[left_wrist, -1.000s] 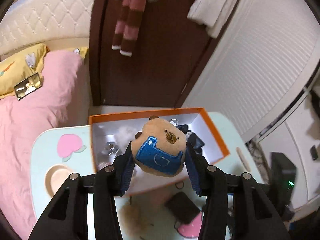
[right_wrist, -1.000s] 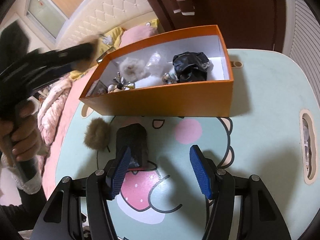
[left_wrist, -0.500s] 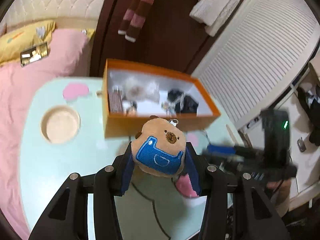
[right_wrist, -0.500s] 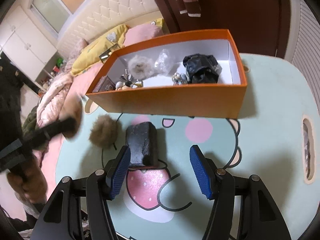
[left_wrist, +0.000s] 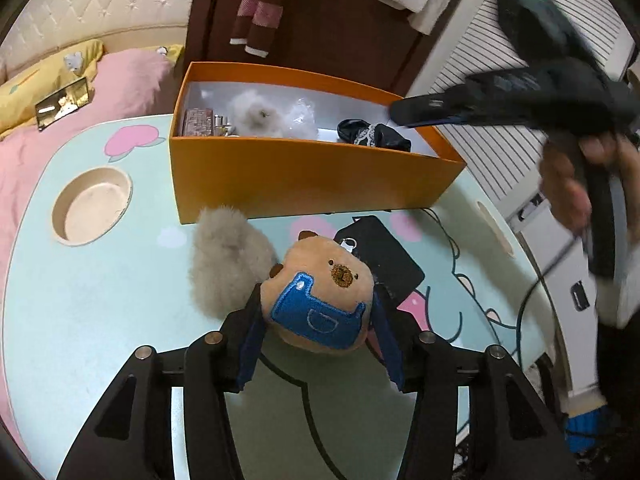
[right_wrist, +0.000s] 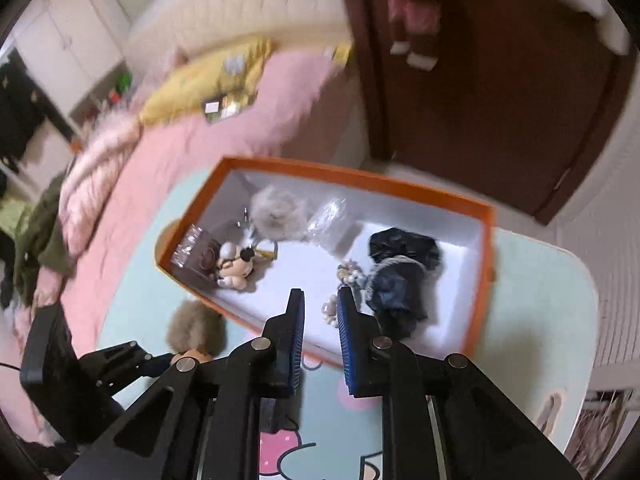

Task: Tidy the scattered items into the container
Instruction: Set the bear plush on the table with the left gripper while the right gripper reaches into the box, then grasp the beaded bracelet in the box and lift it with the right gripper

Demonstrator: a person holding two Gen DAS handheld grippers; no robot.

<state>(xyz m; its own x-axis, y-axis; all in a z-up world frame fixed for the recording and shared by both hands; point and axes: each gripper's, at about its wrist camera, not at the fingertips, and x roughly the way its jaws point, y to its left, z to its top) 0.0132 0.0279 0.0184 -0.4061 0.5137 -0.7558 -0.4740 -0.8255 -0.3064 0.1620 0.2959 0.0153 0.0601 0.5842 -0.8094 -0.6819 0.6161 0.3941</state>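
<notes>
Left wrist view: the left gripper (left_wrist: 320, 320) is seen with a brown bear plush (left_wrist: 320, 300) in blue overalls between its blue pads, and its jaws are opening; the pads are still seen against the toy's sides. Just beyond the left fingertip a grey fur pompom (left_wrist: 228, 260) lies on the mint-green table (left_wrist: 100, 300), touching the plush. Just beyond the right fingertip a flat black item (left_wrist: 384, 252) lies on the table's cartoon print, partly hidden by the plush. Farther ahead the orange box (left_wrist: 304, 176) stands on the table, holding a pale fluffy ball (left_wrist: 256, 114), a clear plastic packet (left_wrist: 302, 118) and a black bundle (left_wrist: 376, 136). A round recess (left_wrist: 92, 206) is sunk in the table ahead and to the left. Up to the right, the other gripper is blurred, gripped by a hand (left_wrist: 576, 188).

In the right wrist view the right gripper (right_wrist: 320, 300) is seen with its blue pads drawn close together, only a narrow gap left, and nothing is held between them. Its tips hang over the near wall of the orange box. Directly ahead, inside the box, small pearl-like trinkets (right_wrist: 344, 276) and the black bundle lie to the right, a mouse figurine (right_wrist: 236, 260) to the left, with the fluffy ball and packet beyond. Below and to the left, outside the box, the pompom and the left gripper are visible. A pink bed (right_wrist: 180, 140) lies beyond the table.
</notes>
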